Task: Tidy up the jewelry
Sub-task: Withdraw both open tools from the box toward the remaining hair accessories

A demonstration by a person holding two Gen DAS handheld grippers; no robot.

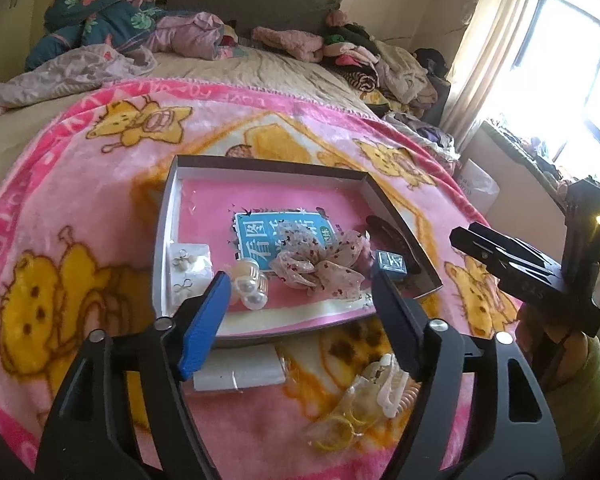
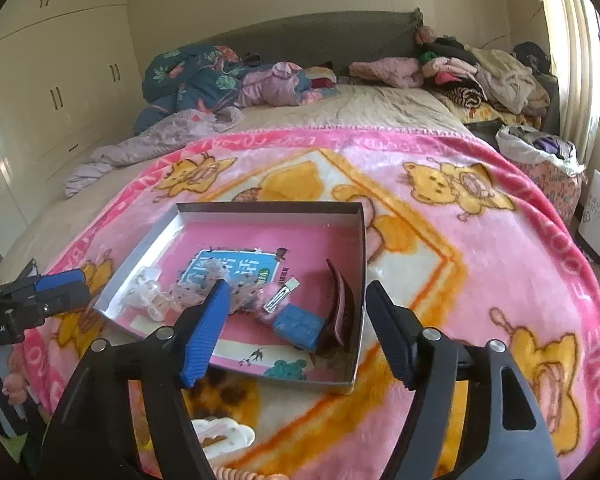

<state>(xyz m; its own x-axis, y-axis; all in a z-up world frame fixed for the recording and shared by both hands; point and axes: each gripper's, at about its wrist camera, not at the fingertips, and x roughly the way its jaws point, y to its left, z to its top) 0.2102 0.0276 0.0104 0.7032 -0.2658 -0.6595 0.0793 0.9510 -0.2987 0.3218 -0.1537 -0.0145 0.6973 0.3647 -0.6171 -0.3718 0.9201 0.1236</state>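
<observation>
1. while both grippers hover above a bed, a shallow grey cardboard box with a pink floor (image 1: 172, 216) lies on a pink fleece blanket printed with yellow cartoon bears (image 1: 80, 200).
2. the left gripper (image 1: 300, 292) has its blue-padded jaws spread wide with nothing between them.
3. the right gripper (image 2: 296, 308) is likewise spread wide and holds nothing.
4. inside the box, from the left wrist view: a white card of small pearl earrings (image 1: 190, 266) against the left wall, a pearl-studded clear hair claw (image 1: 250, 286) beside it, and a sheer floral fabric scrunchie (image 1: 320, 266) in the middle.
5. at the right side of the box, from the right wrist view: a silver snap hair clip (image 2: 281, 295), a small blue square case (image 2: 300, 326) and a dark brown curved hair claw (image 2: 340, 312) by the right wall.
6. outside the box, on the blanket nearest the camera: a white plastic hair claw (image 1: 392, 386) and a clear bag of yellow hair ties (image 1: 342, 424).
</observation>
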